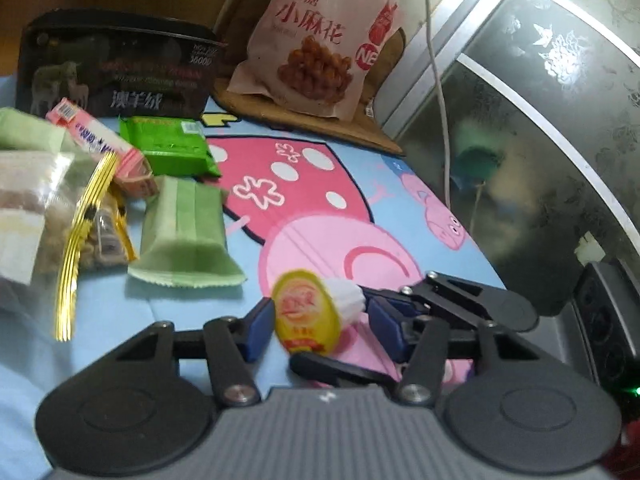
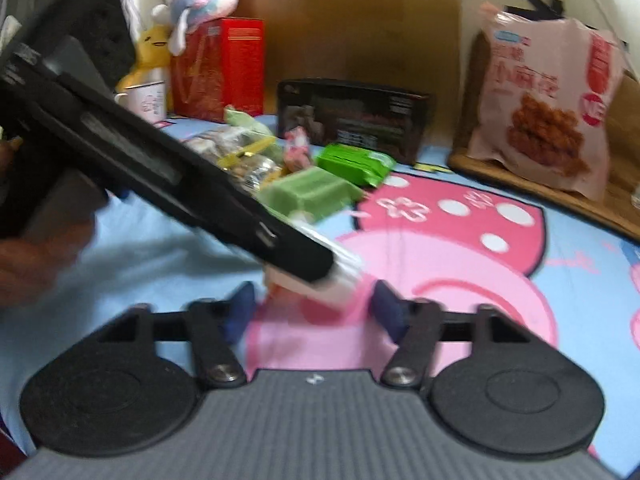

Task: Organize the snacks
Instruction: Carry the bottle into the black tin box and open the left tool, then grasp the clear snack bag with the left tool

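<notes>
A small jelly cup [image 1: 310,312] with a yellow lid and white ribbed body sits between my left gripper's [image 1: 320,322] blue pads, which stand wide; whether the left pad [image 1: 260,326] touches it is unclear. My right gripper [image 1: 404,312] reaches in from the right, close to the cup's white end. In the right wrist view my right gripper [image 2: 314,306] is open, with the white cup [image 2: 340,276] just ahead, partly hidden by the left gripper's black arm [image 2: 160,160]. A pile of snacks [image 1: 72,200] lies at the left.
A pink bag of fried dough twists [image 1: 316,36] leans at the back on a wooden board [image 1: 304,120]. A black box [image 1: 116,68], green packets [image 1: 180,228], a red box [image 2: 220,68] and plush toys [image 2: 200,0] stand around. A glass door [image 1: 540,120] is on the right.
</notes>
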The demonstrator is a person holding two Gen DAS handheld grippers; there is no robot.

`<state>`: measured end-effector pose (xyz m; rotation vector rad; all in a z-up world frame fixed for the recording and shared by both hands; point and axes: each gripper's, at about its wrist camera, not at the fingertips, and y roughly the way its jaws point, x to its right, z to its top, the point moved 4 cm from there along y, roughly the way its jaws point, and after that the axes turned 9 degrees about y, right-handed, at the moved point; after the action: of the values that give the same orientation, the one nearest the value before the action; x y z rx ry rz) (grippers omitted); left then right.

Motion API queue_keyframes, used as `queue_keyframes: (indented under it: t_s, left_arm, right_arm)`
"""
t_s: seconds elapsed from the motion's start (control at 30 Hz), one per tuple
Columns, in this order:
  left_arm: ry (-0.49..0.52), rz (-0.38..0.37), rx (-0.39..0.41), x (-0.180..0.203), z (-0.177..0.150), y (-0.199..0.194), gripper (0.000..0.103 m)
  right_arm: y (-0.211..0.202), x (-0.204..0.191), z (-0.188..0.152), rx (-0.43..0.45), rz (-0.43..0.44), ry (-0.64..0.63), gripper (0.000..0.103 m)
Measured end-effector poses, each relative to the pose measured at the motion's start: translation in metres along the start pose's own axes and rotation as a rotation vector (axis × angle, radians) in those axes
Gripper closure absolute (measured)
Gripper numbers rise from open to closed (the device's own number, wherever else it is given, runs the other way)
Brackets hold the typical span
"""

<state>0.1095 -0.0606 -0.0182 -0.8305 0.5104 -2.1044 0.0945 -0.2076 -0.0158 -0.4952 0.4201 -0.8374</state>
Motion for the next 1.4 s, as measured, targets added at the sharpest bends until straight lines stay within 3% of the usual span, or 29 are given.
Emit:
queue_keyframes:
  t_s: [0.13, 0.33, 0.53, 0.7, 0.87, 1.03, 1.17, 1.27, 1.4]
  left_arm:
    - [0.057, 0.022, 0.073, 0.004, 0.020, -0.021, 0.051]
    - [0.072, 0.107, 0.163, -0.026, 0.083, -0.037, 0.051]
    - [0.017, 0.205, 0.247, -0.084, 0.163, -0.021, 0.050]
    - [-0.076, 0.228, 0.230, -0.128, 0.188, 0.000, 0.049]
    - [-0.095, 0.203, 0.298, -0.138, 0.156, -0.036, 0.045]
    - [-0.197, 0.237, 0.349, -0.148, 0.104, -0.088, 0.045]
    - [-0.255, 0.289, 0.379, -0.142, 0.059, -0.121, 0.045]
    - [-0.284, 0.295, 0.403, -0.137, 0.035, -0.138, 0.045]
    - [-0.319, 0.290, 0.345, -0.136, 0.015, -0.131, 0.045]
  right_arm:
    - [0.004, -0.001, 0.019, 0.050, -0.002, 0.022, 0.047]
    - [0.029, -0.003, 0.079, 0.162, 0.009, -0.023, 0.047]
    - [0.090, 0.014, 0.152, 0.224, 0.005, 0.019, 0.048]
    - [0.137, 0.028, 0.180, 0.193, -0.004, 0.079, 0.047]
    - [0.111, 0.045, 0.153, 0.210, 0.025, 0.189, 0.046]
    - [0.088, 0.044, 0.099, 0.129, 0.128, 0.330, 0.046]
    - [0.077, 0.013, 0.077, 0.096, 0.170, 0.273, 0.047]
    - [0.059, -0.013, 0.072, 0.114, 0.251, 0.236, 0.046]
    - [0.055, -0.041, 0.058, 0.079, 0.276, 0.167, 0.046]
